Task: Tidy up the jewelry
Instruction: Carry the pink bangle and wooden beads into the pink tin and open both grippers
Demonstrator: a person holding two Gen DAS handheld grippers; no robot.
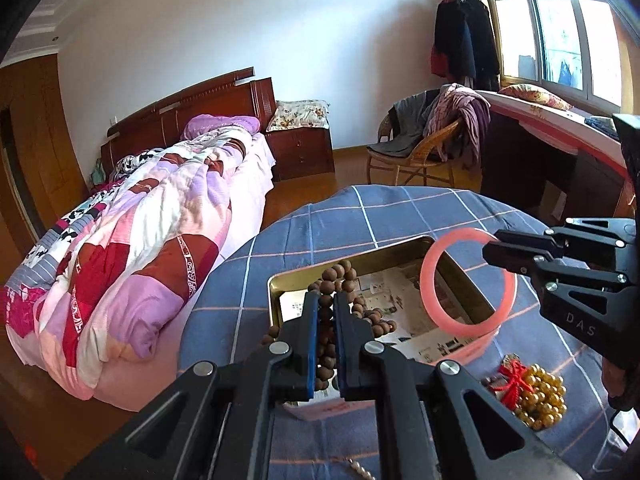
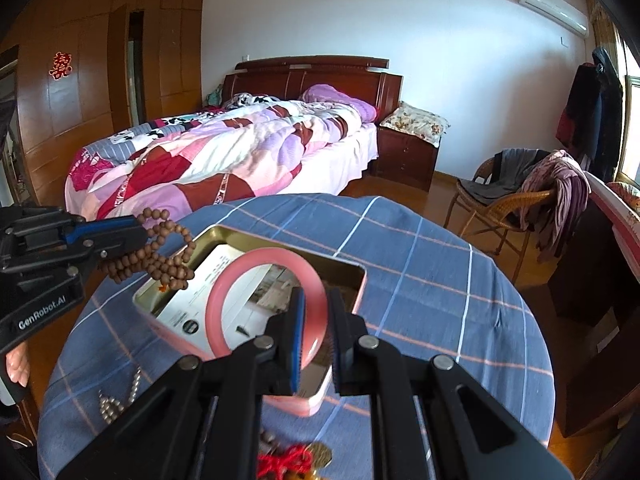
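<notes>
While both pieces hang over the open tin [image 1: 280, 284] on the cloth-covered bench [image 1: 400, 208], the left tool [image 1: 327, 308] pinches the brown bead string [image 1: 340, 276] and the right tool [image 2: 314, 320] pinches the pink bangle [image 2: 240, 276], apparently to lower them in. Gold beads [image 1: 540, 400] wait beside the tin, perhaps next.

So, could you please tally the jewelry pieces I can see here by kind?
Bead strands: 3 (brown beads, gold beads, pearly beads)
Bangles: 1 (pink bangle)
Total: 4
</notes>
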